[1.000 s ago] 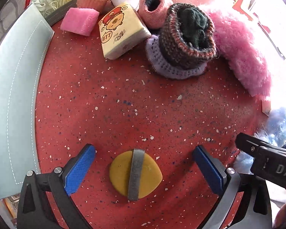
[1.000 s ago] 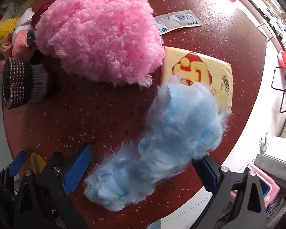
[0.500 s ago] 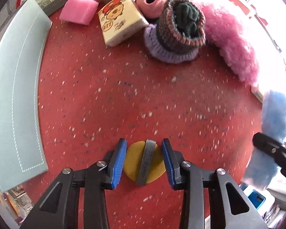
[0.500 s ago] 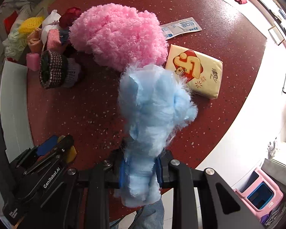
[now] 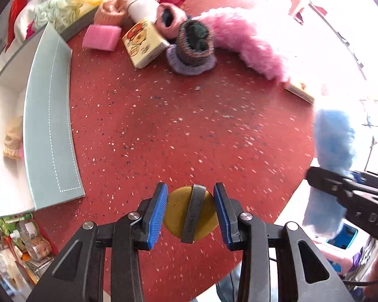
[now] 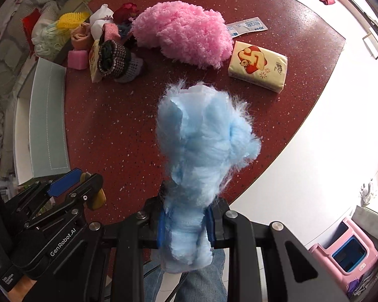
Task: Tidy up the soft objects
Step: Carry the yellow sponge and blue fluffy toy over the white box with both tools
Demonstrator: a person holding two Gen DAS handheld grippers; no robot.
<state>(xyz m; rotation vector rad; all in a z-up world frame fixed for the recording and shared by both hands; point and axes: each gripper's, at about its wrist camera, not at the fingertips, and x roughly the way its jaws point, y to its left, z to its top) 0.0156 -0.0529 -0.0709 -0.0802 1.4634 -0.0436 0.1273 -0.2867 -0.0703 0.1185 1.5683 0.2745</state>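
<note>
**Blue fluffy cloth lifted near table edge**

Blue fluffy cloth (image 6: 201, 151) clamped in right gripper (image 6: 184, 226), raised over red speckled round table (image 5: 163, 125) near its rim. Yellow round sponge with grey strap (image 5: 190, 216) pinched by left gripper (image 5: 190, 214), lifted higher than before. Open red surface ahead; pink fuzzy cloth (image 6: 184, 35) and knitted items far side.

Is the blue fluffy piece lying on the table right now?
No, the right gripper holds the blue fluffy piece up off the red table.

Domestic living space: a round red speckled table (image 6: 277, 15) carries tissue packs (image 6: 258, 66), knitted items (image 5: 192, 46) and sponges (image 5: 101, 37), with cushions (image 6: 17, 37) behind and a tiled floor beside.
</note>
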